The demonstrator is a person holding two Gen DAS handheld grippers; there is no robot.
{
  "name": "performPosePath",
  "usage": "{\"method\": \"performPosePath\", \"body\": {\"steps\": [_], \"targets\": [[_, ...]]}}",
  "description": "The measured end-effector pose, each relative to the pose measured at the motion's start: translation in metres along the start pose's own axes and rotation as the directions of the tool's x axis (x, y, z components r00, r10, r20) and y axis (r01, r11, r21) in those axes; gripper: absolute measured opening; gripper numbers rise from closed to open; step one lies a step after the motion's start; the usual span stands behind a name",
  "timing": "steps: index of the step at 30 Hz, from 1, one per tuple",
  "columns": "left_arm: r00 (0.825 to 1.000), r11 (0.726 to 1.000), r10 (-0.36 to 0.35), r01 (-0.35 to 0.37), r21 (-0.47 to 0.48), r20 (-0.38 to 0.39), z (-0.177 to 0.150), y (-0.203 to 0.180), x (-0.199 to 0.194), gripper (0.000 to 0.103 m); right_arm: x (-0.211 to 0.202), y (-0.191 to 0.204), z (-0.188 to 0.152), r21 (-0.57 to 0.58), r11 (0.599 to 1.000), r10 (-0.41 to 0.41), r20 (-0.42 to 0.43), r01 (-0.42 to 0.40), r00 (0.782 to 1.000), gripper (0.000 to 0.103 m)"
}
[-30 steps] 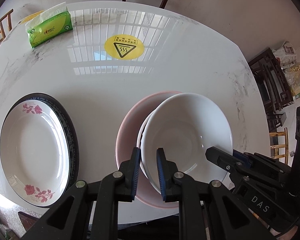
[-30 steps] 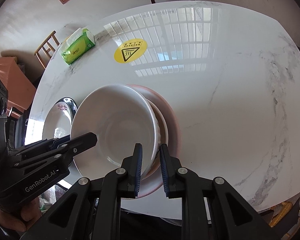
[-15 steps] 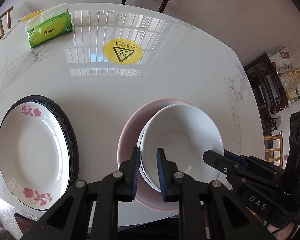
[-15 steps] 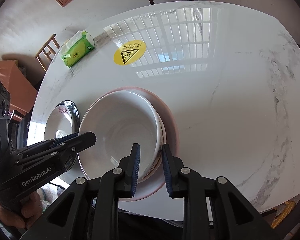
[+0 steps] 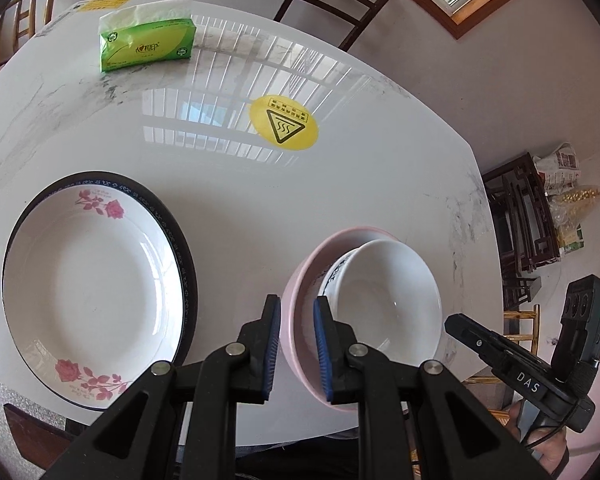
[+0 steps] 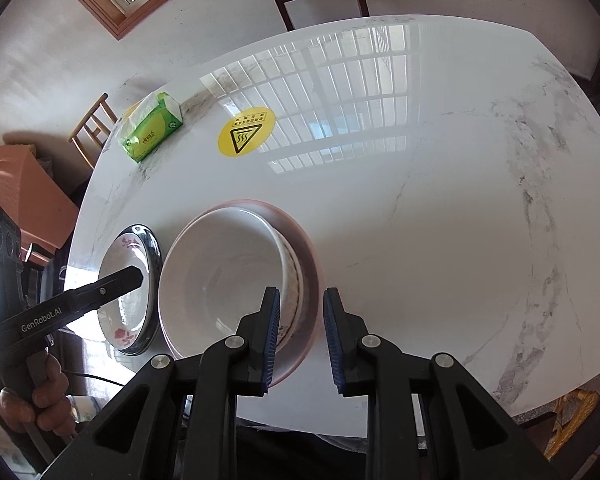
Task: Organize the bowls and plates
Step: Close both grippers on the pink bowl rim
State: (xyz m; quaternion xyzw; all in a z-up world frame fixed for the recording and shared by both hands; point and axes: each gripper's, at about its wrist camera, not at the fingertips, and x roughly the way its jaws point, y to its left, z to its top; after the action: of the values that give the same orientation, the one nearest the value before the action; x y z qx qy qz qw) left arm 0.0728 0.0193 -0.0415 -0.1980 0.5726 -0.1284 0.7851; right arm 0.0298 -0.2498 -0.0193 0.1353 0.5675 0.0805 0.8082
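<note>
A white bowl (image 5: 384, 292) sits nested in a stack inside a pink bowl (image 5: 300, 312) near the table's front edge; the stack also shows in the right wrist view (image 6: 224, 284). A rose-patterned white plate (image 5: 88, 292) lies on a dark-rimmed plate (image 5: 182, 240) to the left. My left gripper (image 5: 296, 344) is open, its fingers on either side of the pink bowl's near-left rim without gripping. My right gripper (image 6: 300, 334) is open, its fingers either side of the stack's right rim.
A green tissue box (image 5: 146, 46) stands at the table's far left. A yellow hot-surface sticker (image 5: 284, 128) lies mid-table. Chairs (image 5: 336, 4) stand beyond the far edge, and dark furniture (image 5: 520, 216) to the right.
Both grippers have opened, let go of the white bowl and drawn back. The bowl now rests nested in the stack.
</note>
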Motion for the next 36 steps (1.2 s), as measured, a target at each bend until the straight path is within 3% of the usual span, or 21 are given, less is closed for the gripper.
{"method": "performPosePath", "body": {"steps": [9,36], "targets": [[0.999,0.999,-0.008,0.006,-0.032,-0.045,-0.002,0.004,0.018,0.017,0.014,-0.018,-0.004,0.05,0.999,-0.007,-0.036,0.009,0.999,0.022],[0.995,0.999,0.023,-0.026,-0.036,-0.093,-0.007,-0.001,0.058,0.017,0.052,-0.012,0.002,-0.001,0.999,-0.053,-0.078,0.053,0.996,0.023]]}}
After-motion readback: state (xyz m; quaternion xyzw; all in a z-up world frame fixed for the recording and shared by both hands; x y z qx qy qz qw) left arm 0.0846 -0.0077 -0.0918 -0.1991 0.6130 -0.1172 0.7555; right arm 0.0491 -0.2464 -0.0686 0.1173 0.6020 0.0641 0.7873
